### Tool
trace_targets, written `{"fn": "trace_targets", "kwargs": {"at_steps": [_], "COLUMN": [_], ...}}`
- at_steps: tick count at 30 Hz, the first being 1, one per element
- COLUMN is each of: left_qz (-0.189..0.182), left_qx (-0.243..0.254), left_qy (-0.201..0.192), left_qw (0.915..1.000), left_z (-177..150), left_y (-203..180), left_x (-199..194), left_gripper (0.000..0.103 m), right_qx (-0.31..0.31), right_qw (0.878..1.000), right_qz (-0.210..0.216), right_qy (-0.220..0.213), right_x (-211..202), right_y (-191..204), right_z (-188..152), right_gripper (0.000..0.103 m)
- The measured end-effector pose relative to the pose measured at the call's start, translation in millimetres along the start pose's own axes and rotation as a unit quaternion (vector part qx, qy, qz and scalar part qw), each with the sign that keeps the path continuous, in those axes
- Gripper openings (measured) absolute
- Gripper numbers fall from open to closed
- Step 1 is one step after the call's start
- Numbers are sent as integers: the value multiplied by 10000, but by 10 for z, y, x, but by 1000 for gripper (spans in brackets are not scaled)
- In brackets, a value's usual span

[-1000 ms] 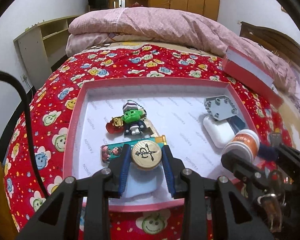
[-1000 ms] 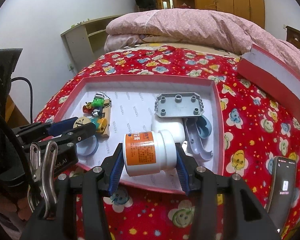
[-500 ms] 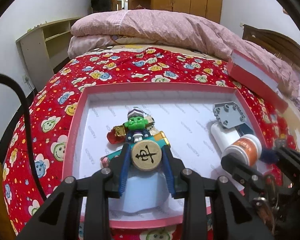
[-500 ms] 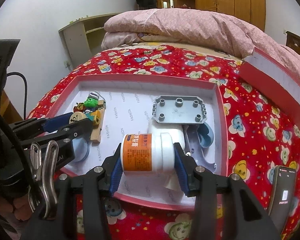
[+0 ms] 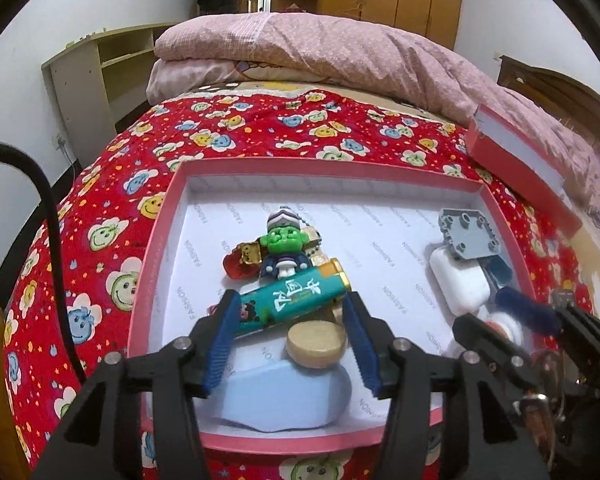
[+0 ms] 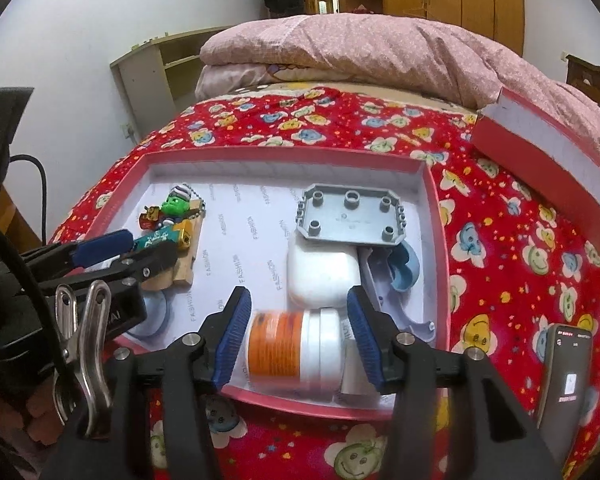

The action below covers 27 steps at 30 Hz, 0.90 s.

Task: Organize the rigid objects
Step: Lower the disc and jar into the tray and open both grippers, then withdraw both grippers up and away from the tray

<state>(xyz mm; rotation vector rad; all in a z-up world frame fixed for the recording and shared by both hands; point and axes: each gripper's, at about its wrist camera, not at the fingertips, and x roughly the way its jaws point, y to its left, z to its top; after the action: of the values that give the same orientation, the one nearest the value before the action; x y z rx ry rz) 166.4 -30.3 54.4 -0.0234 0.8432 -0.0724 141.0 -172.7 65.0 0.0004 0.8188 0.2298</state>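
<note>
Both claws have just opened and let go — the left claw (image 5: 290, 338) stands apart around the wooden disc (image 5: 317, 343), the right claw (image 6: 296, 334) apart around the bottle (image 6: 296, 347) — so both things now lie in the box (image 6: 436, 200), put away.

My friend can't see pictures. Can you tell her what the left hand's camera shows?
The left gripper hangs open over a pink box on a red flowery blanket, a round wooden disc lying loose between its blue fingers. Further in lie a teal tube and a green-faced toy.
</note>
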Motion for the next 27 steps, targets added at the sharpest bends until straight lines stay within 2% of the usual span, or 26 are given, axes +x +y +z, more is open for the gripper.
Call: {"fn": "trace_targets", "kwargs": {"at_steps": [6,27], "left_qz": [10,60], "left_qx": [-56,-59], "left_qy": [-97,-91], "left_qw": [9999,9999], "left_z": [-11,-308], "left_y": [17,28], "left_x": [-121,-644], "left_gripper": [58,59], "right_qx": [-8,148], "right_qw": [9999,9997], "right_qz": [0,121], "right_qy": [-153,-163], "right_x": [-138,-573], "right_y": [26,103], "right_z": [18,-254], "right_gripper": [58,59]}}
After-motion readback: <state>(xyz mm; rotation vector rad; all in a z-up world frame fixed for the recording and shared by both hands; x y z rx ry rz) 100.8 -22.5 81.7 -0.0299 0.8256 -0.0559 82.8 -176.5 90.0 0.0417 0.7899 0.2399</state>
